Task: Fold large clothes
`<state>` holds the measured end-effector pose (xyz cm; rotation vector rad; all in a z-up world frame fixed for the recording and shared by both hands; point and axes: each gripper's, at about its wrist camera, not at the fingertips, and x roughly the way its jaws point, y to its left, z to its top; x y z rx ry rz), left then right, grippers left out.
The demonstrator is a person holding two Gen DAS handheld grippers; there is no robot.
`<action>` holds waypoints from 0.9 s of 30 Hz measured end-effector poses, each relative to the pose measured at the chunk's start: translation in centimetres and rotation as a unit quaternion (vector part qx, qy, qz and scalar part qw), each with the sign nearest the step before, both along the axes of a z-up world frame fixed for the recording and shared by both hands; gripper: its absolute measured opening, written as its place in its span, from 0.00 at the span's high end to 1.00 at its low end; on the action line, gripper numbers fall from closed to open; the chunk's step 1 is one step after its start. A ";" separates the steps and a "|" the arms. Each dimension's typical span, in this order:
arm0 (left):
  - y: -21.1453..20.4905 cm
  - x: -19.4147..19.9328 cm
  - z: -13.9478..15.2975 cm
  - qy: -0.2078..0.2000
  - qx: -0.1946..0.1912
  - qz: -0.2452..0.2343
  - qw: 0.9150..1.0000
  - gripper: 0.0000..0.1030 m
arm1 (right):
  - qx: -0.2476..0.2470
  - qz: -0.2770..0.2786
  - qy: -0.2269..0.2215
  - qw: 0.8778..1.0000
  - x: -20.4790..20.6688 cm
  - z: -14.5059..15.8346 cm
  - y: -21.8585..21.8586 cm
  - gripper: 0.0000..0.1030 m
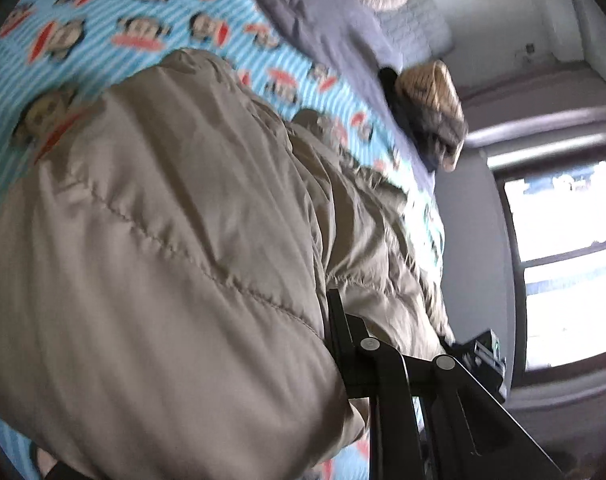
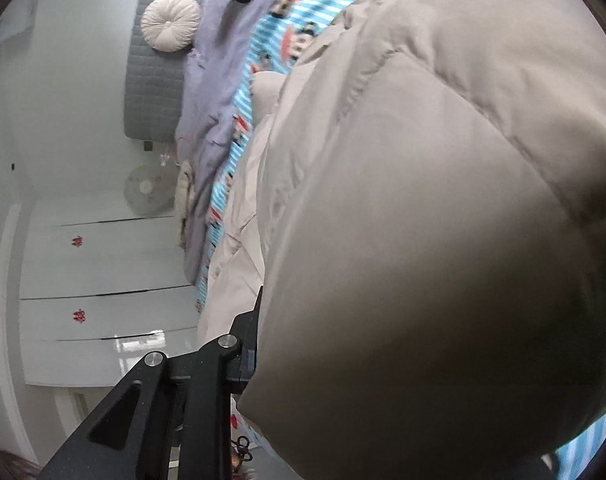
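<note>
Jacket: beige quilted puffer jacket (image 1: pixel 175 216) is lying on the bed, bulging up close against both my cameras.
Left tool: my left tool (image 1: pixel 387 344) is pinching a fold of the jacket, fingers nearly together.
Right tool: my right tool (image 2: pixel 251 344) is pinching the jacket edge too, fabric ballooning beside it.
Bed: blue striped monkey-print sheet (image 1: pixel 151 12) is showing past the jacket; purple blanket (image 1: pixel 303 12) is bunching further back.
Background: round cream cushion (image 2: pixel 171 22) is sitting by the grey headboard (image 2: pixel 155 80).
</note>
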<state>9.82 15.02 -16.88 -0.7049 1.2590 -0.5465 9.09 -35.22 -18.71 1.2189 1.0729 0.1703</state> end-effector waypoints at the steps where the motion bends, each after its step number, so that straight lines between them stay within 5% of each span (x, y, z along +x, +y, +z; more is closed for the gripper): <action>1: 0.3 -1.2 -0.3 0.011 0.003 -0.008 1.000 0.79 | 0.000 -0.001 0.009 1.000 -1.3 -0.2 0.1 0.74; 11: 1.0 -11.0 -3.0 0.070 0.086 -0.023 0.994 0.77 | 0.001 0.016 0.096 0.995 -11.1 -4.1 1.4 0.71; 15: 1.2 -13.2 -2.6 0.080 0.161 -0.013 0.984 0.65 | -0.006 0.037 0.153 0.987 -12.5 -5.1 -0.1 0.48; 21: 4.6 -14.6 3.2 0.037 0.224 0.033 0.973 0.65 | -0.140 0.043 0.149 0.978 -15.8 -0.1 -3.8 0.40; 23: 5.2 -13.9 4.3 0.017 0.240 0.042 0.970 0.65 | -0.198 0.006 0.144 0.970 -16.9 1.8 -5.9 0.44; 25: 4.9 -12.4 4.9 0.000 0.248 0.036 0.968 0.65 | -0.234 -0.026 0.127 0.964 -16.6 3.7 -7.4 0.74; 27: 4.0 -10.1 5.0 -0.018 0.257 0.013 0.966 0.65 | -0.252 -0.035 0.106 0.961 -15.0 5.3 -8.0 0.75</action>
